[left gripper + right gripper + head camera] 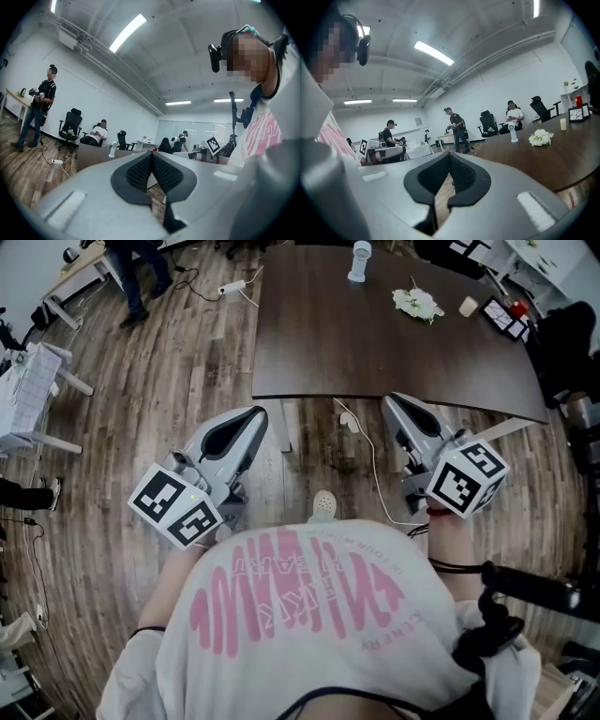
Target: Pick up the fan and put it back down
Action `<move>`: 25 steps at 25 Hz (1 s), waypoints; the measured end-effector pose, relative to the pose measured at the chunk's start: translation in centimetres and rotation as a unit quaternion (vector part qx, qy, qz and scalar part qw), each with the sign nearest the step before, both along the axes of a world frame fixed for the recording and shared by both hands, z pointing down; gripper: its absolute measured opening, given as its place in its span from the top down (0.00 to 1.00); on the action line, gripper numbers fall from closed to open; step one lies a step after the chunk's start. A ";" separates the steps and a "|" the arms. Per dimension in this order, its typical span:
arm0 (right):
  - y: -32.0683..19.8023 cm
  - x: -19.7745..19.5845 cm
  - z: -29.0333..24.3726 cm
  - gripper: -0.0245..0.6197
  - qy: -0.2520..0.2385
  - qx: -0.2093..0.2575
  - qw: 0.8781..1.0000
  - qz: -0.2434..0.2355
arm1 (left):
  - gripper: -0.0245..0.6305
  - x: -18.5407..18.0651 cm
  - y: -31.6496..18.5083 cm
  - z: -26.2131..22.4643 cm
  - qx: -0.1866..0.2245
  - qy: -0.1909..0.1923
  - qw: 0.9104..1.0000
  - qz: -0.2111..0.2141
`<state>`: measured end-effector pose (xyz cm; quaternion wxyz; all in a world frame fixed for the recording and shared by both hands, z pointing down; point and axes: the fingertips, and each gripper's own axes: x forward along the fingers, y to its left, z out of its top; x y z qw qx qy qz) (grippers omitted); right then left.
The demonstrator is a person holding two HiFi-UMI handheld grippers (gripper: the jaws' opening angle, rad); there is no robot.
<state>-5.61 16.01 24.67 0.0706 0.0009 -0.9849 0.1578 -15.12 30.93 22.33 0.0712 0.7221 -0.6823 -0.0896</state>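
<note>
The wooden floor (pixel 169 399) fills most of the head view, and the person stands on it short of the dark table (pixel 356 343). The left gripper (pixel 251 416) and the right gripper (pixel 394 401) are held out level in front of the body, both short of the table's near edge. Each has its jaws pressed together with nothing between them. On the far part of the table lies a bunch of white flowers (pixel 417 304). The small white fan (pixel 360 261) stands upright to their left at the far edge, well apart from both grippers.

The step in hand looks like the approach, with the pick-up not yet begun. The next move calls for closing in on the table, parting one gripper's jaws and setting them squarely around the fan's slim body.
</note>
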 end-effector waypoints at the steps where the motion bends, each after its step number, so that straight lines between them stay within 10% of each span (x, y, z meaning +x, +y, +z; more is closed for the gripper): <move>1: -1.1 -0.5 -0.1 0.95 0.000 -0.003 1.000 -0.001 | 0.94 -0.5 -0.9 -0.2 -0.001 0.001 1.000 -0.003; 25: -19.0 -3.8 2.0 0.95 0.022 -0.024 0.999 0.014 | 0.94 -5.7 -18.1 1.2 -0.012 0.016 1.000 -0.015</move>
